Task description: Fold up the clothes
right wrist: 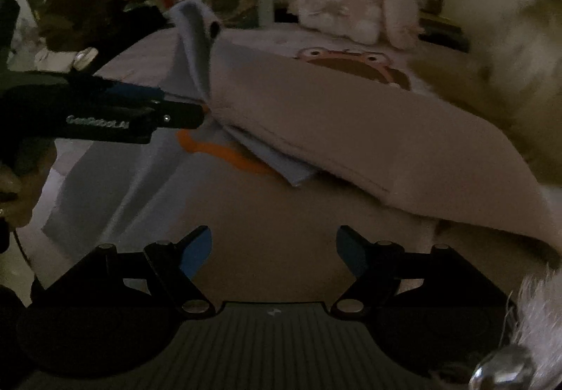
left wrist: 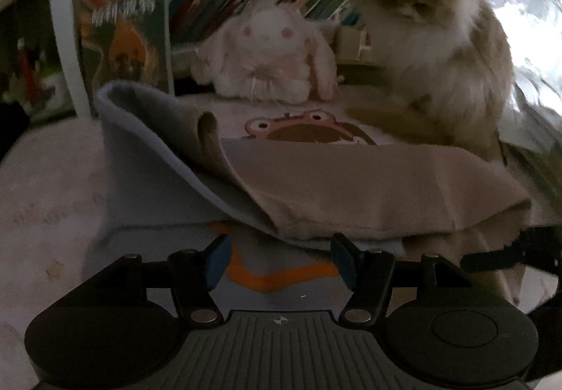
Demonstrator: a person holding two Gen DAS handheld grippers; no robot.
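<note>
- Lying across a pale surface that may be a bed, the beige cotton garment with a cartoon frog print (left wrist: 351,186) is folded over a grey-blue garment with an orange stripe (left wrist: 147,179).
- Its folded edge runs left to right, straight ahead of both sets of jaws.
- The left gripper (left wrist: 281,258) has its jaws apart, holding nothing, with the cloth edge just beyond the tips; the right wrist view shows it reaching in at the left end of the fold.
- The right gripper (right wrist: 274,251) is likewise spread and empty, with the edge farther off.
- By my judgement the left is nearer.
- A fluffy tan-and-white cat (left wrist: 439,56) sits at the garment's far right; a white plush rabbit (left wrist: 270,56) sits behind.
</note>
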